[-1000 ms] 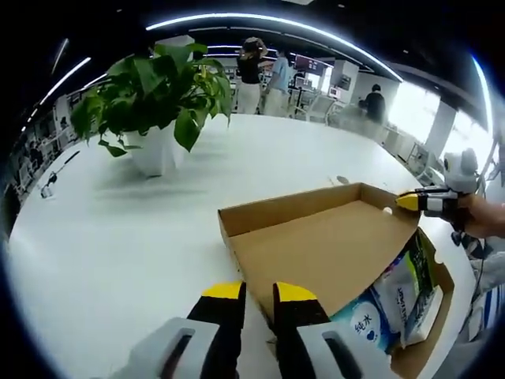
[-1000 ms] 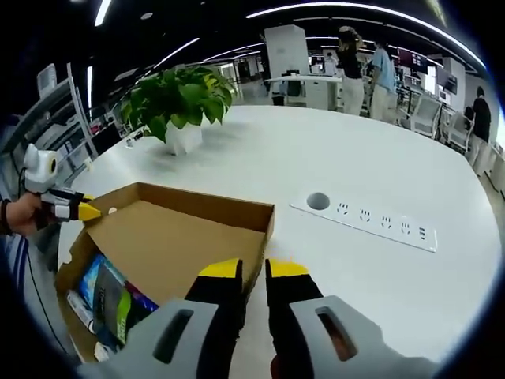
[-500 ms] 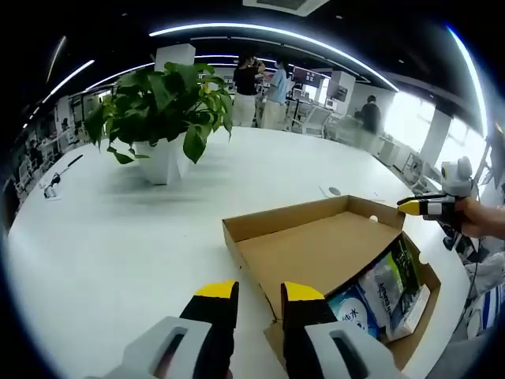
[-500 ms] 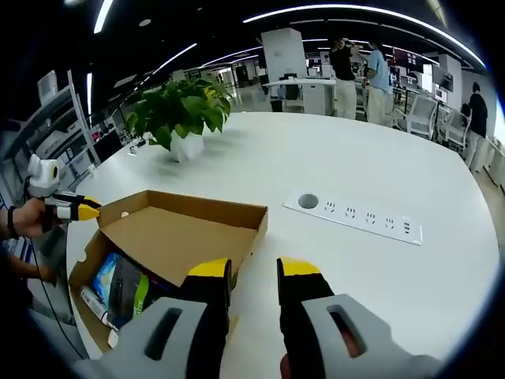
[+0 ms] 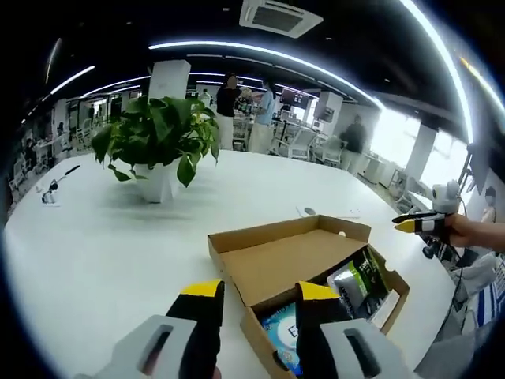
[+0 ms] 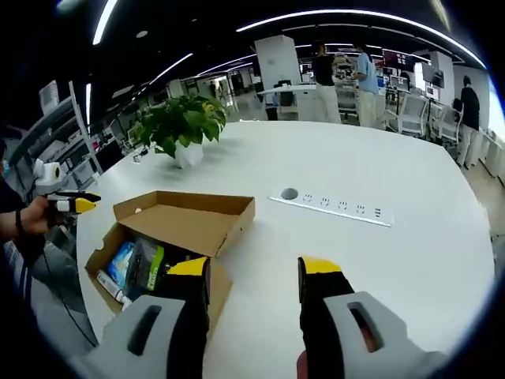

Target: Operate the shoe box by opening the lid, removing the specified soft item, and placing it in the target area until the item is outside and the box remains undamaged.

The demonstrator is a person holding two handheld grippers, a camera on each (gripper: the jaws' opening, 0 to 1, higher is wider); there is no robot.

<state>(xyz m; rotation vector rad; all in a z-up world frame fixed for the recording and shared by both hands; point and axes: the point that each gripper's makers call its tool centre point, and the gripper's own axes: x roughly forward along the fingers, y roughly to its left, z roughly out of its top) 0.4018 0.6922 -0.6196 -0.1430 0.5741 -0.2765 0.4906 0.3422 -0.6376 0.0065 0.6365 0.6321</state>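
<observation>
Both tongs are hanging spread and empty: left tongs (image 5: pixel 256 296), right tongs (image 6: pixel 256 272). The box (image 6: pixel 170 237) is sitting just ahead on the desk (image 6: pixel 371 260), lid (image 5: pixel 296 257) folded back, soft packs (image 5: pixel 284 335) exposed inside. Reaching in, one should be pinching a pack gently and avoiding the cardboard walls.

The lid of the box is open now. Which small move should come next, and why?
Probably lower the open right gripper into the shoe box toward the soft packs. The lid is folded back, the packs lie exposed, and both grippers, including the left gripper, hold nothing.
</observation>
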